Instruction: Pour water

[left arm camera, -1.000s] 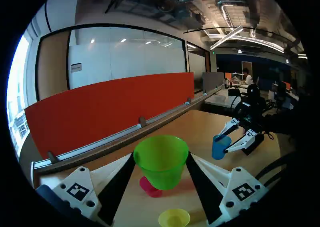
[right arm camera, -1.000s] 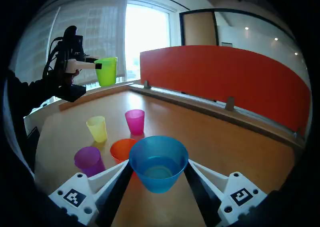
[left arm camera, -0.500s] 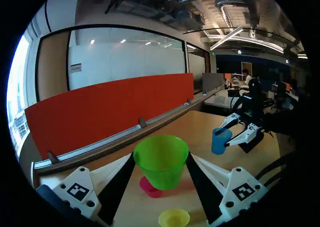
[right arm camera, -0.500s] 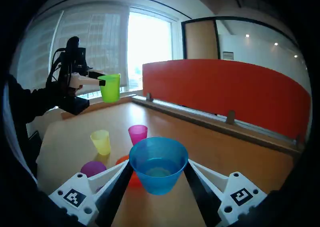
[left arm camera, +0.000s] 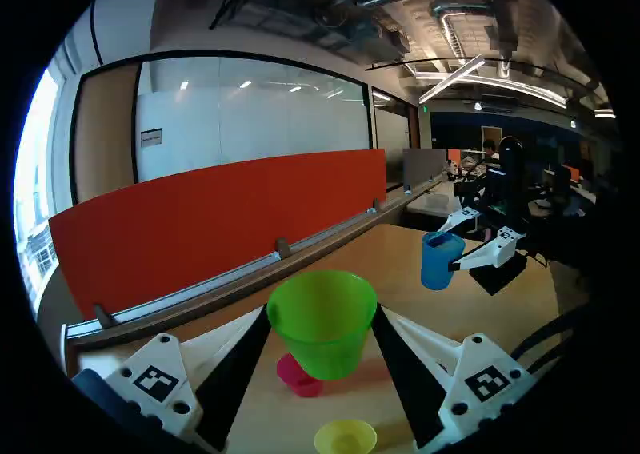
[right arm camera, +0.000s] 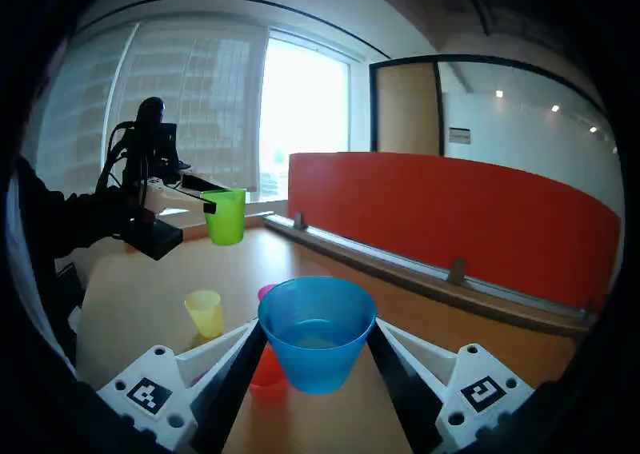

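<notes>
While our left gripper (left arm camera: pixel 322 320) clamps the green cup (left arm camera: pixel 322 338) above the desk (left arm camera: pixel 376 254), our right gripper (right arm camera: pixel 317 326) pinches the blue cup (right arm camera: pixel 317 358), upright, with water (right arm camera: pixel 312 342) pooled in its bottom. We hold the two cups well apart; a yellow cup (right arm camera: pixel 205 312) stands on the desk below.

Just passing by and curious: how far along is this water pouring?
Done: both cups are lifted off the table; the left gripper grips the green cup, the right gripper the blue cup, which has water in it. In hand: both upright and apart in the air. Left: bring them together and probably tip the blue one; no water is flowing yet.
</notes>
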{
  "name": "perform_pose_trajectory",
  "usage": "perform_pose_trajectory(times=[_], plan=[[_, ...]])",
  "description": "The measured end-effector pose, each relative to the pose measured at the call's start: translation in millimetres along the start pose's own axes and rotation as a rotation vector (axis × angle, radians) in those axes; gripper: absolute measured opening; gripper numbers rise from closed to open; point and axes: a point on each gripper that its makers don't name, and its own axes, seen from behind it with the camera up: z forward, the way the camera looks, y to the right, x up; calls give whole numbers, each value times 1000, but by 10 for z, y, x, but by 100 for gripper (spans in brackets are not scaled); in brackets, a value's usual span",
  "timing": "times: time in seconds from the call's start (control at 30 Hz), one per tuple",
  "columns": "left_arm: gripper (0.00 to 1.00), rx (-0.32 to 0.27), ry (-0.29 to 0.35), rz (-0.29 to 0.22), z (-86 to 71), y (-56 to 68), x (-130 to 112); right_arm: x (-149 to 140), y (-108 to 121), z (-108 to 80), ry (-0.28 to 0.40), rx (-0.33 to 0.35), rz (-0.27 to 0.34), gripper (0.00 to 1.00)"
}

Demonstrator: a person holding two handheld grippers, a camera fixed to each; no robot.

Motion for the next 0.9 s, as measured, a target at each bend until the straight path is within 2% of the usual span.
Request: perform_pose_trajectory(times=[0.9], plan=[[88,-10,31,-13,-35,53,87,700,-40,97,130,12,-20,89]])
